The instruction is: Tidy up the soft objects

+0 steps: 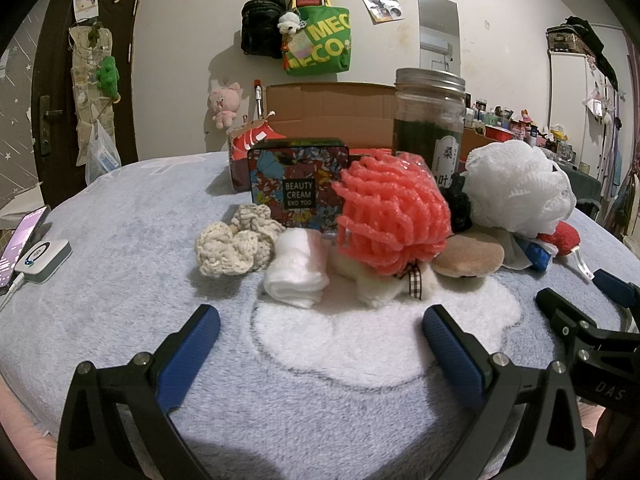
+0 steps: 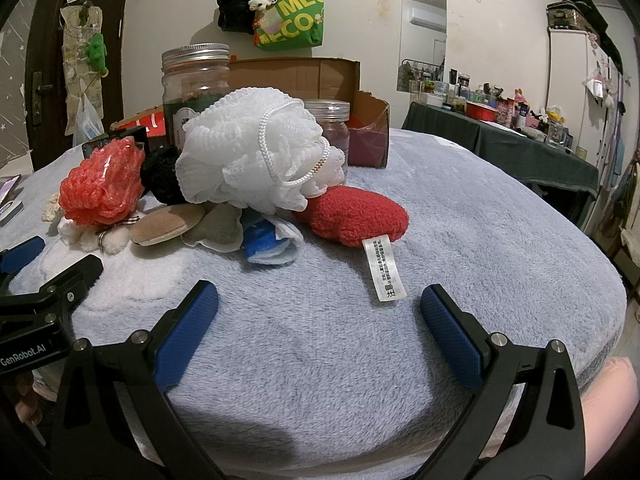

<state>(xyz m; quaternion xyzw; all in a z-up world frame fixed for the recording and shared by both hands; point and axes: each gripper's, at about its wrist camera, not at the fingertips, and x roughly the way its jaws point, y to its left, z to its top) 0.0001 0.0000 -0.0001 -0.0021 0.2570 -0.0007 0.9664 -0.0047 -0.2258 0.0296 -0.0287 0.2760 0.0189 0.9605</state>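
Note:
A pile of soft things lies on the fleece blanket. In the left wrist view: a cream crochet scrunchie, a folded white cloth, a coral bath sponge, a tan round puff and a white mesh bath ball. My left gripper is open, just short of the white cloth. In the right wrist view the white mesh ball sits above a red fuzzy heart with a white tag. My right gripper is open and empty, near the tag.
An open cardboard box stands behind the pile, with a floral tin and a lidded jar in front of it. A phone and white charger lie at the left. A cluttered dark table stands beyond the bed's right edge.

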